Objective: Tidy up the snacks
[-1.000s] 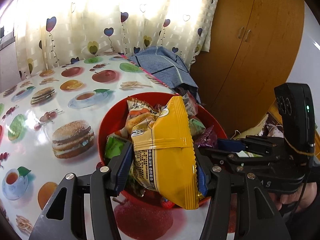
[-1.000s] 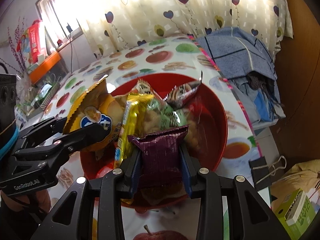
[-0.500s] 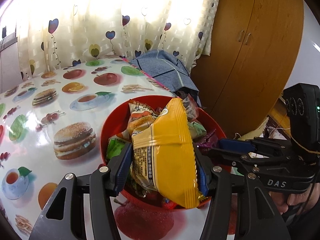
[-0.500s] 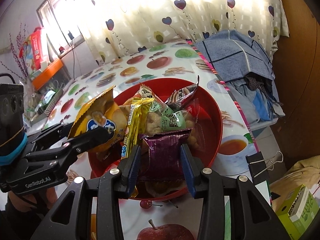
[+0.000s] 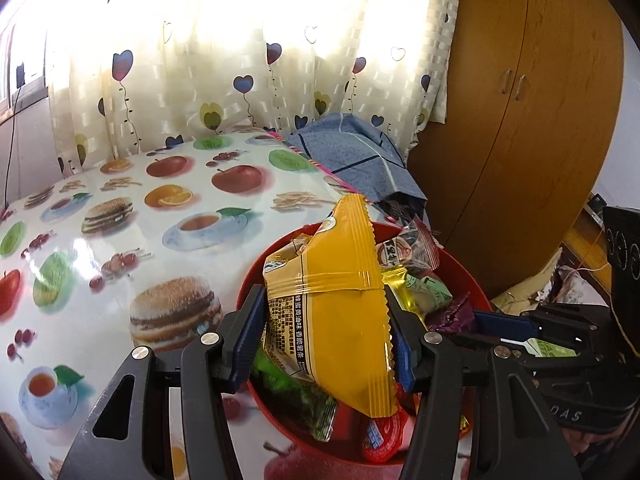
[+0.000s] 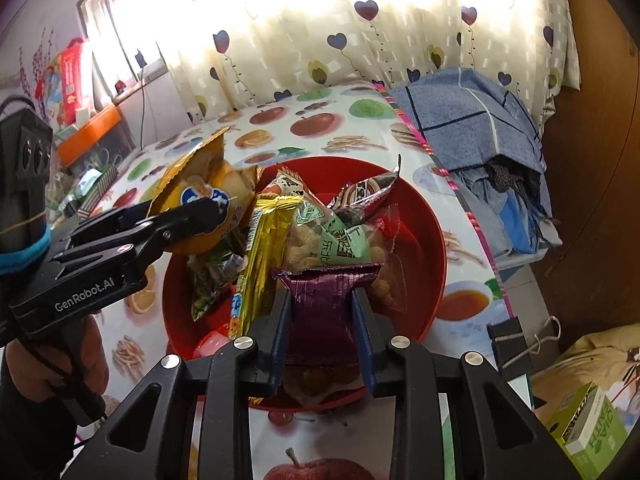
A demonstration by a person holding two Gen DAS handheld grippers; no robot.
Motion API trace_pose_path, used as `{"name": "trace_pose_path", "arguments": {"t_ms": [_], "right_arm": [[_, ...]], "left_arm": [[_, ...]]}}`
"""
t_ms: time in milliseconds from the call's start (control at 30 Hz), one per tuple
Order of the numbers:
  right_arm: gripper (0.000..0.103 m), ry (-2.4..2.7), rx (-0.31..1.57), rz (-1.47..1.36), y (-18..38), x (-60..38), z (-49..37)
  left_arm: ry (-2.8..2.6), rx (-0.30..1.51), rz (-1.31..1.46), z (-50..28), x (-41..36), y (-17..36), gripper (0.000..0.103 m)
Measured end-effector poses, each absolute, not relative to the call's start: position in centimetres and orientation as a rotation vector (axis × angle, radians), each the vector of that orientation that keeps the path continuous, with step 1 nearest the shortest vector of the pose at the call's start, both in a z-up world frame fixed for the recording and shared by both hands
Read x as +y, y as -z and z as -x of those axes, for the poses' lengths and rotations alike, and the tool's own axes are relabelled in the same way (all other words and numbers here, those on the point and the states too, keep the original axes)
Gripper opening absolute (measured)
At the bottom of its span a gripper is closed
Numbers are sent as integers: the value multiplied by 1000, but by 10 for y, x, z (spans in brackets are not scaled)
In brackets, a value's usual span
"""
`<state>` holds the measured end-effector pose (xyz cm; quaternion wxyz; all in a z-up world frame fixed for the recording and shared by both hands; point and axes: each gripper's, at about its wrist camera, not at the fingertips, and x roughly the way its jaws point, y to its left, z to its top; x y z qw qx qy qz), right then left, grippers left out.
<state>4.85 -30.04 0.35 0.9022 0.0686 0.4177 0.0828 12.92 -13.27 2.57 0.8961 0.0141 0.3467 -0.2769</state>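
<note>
The left tool [image 5: 326, 340] squeezes a yellow bag [image 5: 340, 320]; the right tool [image 6: 322, 320] has just been closing on what looks like a purple packet [image 6: 320, 312], over the red bowl [image 6: 420, 240].

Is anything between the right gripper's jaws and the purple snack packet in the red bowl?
Nothing visible: the right gripper, jaws just closing, already presses the purple packet from both sides, over the red bowl.

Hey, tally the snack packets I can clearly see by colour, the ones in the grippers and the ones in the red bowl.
Yellow packet, left gripper: 1
Purple packet, right gripper: 1
Gold packet: 1
Green-label clear packet: 1
Total: 4, others in the red bowl partly hidden.
</note>
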Motion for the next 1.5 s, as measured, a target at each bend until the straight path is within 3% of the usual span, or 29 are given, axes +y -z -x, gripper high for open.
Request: {"name": "trace_pose_path", "arguments": {"t_ms": [300, 533, 600, 1033, 1200, 1500], "right_arm": [[27, -182, 844, -136, -3, -296, -72], [33, -218, 850, -167, -3, -299, -61], [33, -209, 848, -172, -3, -301, -57], [30, -188, 831, -217, -3, -311, -48], [27, -182, 839, -219, 0, -312, -50], [28, -185, 879, -200, 11, -309, -57]], "left_arm": [[599, 731, -25, -124, -132, -26, 55], [606, 726, -66, -111, -139, -20, 59], [613, 708, -41, -110, -136, -23, 63], [579, 646, 157, -106, -92, -46, 63], [566, 755, 127, -109, -92, -26, 63], [520, 754, 37, -116, -113, -15, 63]]}}
